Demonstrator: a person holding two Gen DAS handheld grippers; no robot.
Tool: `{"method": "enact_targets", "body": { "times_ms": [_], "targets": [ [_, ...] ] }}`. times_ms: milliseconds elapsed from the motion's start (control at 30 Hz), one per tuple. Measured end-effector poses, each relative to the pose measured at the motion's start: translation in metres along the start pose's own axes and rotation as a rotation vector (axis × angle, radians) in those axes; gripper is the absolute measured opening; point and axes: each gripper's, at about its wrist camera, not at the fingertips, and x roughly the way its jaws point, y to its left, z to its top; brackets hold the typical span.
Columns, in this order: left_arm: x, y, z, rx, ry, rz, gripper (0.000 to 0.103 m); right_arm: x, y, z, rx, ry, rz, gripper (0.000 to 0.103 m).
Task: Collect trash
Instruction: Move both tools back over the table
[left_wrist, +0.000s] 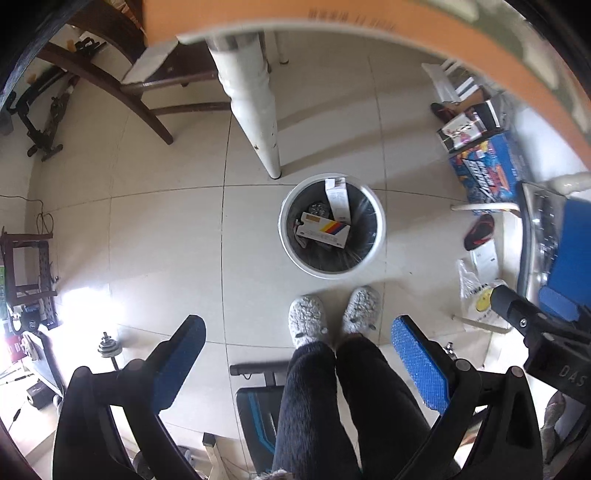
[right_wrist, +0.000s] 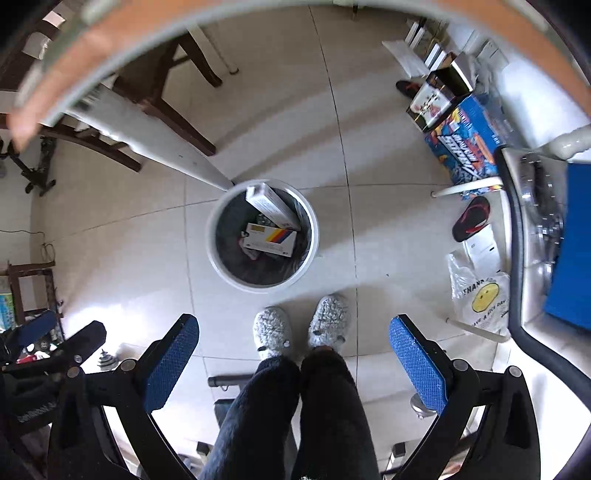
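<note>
White bin (left_wrist: 332, 230) sits on the floor straight ahead of both grippers, boxes (left_wrist: 323, 230) already inside. My left gripper (left_wrist: 297, 358) and right gripper (right_wrist: 293, 354) hang over my slippers, fingers spread wide, holding nothing. Left looks slightly better lined up, I'd say.

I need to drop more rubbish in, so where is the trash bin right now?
The trash bin stands on the tiled floor, centre of both wrist views, just ahead of the person's slippers and beside the white table leg.
</note>
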Motion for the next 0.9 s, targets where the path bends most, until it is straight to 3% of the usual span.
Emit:
{"method": "enact_targets", "body": {
  "times_ms": [233, 400, 667, 900],
  "targets": [
    [-0.080, 0.010, -0.015, -0.017, -0.044, -0.041, 0.103, -0.103, 0.008, -0.020, 0.017, -0.034, 0.035, 0.103],
    [-0.150, 0.007, -0.005, -0.002, -0.158, -0.035, 0.103, -0.176, 0.013, -0.022, 0.030, -0.073, 0.106, 0.103],
    [-0.237, -0.020, 0.083, 0.027, -0.402, 0.007, 0.103, -0.293, -0.003, 0.026, 0.090, -0.253, 0.159, 0.103],
    [-0.250, -0.080, 0.188, 0.038, -0.423, 0.023, 0.103, -0.330, -0.059, 0.118, 0.166, -0.342, 0.160, 0.103]
  ]
}}
